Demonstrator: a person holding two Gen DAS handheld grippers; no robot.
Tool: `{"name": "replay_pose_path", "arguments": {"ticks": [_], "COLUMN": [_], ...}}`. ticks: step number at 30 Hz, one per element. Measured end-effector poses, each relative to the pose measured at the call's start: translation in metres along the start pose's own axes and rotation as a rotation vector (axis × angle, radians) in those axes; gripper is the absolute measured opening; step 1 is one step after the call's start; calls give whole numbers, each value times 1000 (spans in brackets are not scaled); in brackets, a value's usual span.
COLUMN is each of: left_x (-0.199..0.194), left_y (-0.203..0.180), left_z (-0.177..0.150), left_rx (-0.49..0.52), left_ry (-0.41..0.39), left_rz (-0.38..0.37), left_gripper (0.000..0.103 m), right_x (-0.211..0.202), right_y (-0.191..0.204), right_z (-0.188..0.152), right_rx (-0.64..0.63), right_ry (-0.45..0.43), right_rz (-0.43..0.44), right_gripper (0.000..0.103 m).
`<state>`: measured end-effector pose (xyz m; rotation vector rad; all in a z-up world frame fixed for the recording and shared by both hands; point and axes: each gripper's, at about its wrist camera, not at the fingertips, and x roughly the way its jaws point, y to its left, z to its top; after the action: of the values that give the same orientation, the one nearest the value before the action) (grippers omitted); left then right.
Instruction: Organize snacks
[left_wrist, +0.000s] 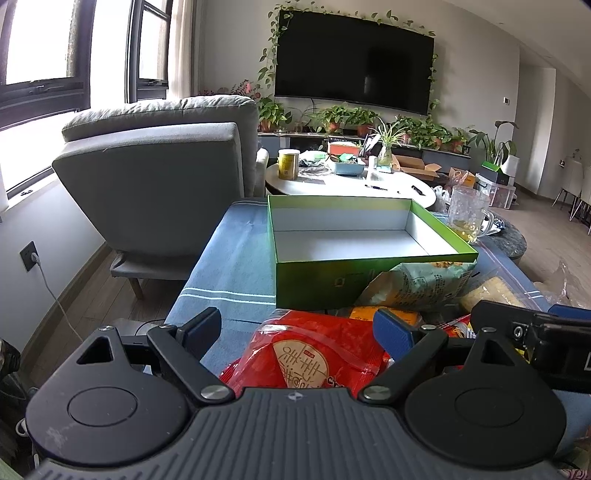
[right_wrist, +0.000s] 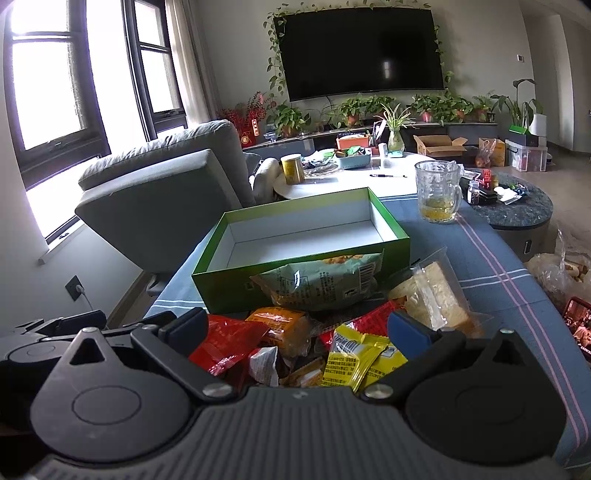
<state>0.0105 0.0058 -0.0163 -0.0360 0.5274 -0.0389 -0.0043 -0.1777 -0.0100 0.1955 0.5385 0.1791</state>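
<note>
Two claws hover side by side over a heap of snack packets on the blue-clothed table (right_wrist: 491, 280), neither holding anything. The left claw (left_wrist: 301, 328) stands spread above a red packet (left_wrist: 310, 354); the right claw (right_wrist: 299, 325) is likewise released, with yellow sachets (right_wrist: 354, 358) and an orange packet (right_wrist: 284, 325) below it. Just behind the heap sits the green box (right_wrist: 207, 280), empty, with a pale green bag (right_wrist: 321, 284) leaning against its near wall and a clear bag (right_wrist: 436, 291) to the right.

Risks, as I judge them: the packets overlap, so a pinch may lift two at once or drag a neighbour off the table. Crinkly foil could slip from the pads. The leaning bag blocks the box's near wall and may be knocked aside. A glass mug (right_wrist: 439, 192) stands near the box's far right corner, within reach of a careless swing.
</note>
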Motion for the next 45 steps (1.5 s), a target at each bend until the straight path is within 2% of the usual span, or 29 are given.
{"name": "replay_pose_path", "arguments": {"ticks": [24, 31, 35, 40, 45], "left_x": [0, 7, 14, 26, 40], "left_y": [3, 29, 46, 54, 59], "left_z": [-1, 3, 2, -3, -9], "left_rx": [2, -19, -41, -41, -39], "left_ry": [10, 21, 39, 78, 122], "left_rz": [7, 40, 53, 20, -4], "left_gripper": [89, 89, 88, 88, 88], "right_x": [2, 5, 8, 18, 33], "right_y": [2, 2, 6, 10, 13], "right_z": [-1, -5, -7, -8, -8], "right_rx": [9, 1, -12, 9, 31], "right_ry": [11, 20, 47, 119, 189], "right_rz": [7, 21, 83, 177, 228], "right_gripper": [68, 68, 68, 68, 68]}}
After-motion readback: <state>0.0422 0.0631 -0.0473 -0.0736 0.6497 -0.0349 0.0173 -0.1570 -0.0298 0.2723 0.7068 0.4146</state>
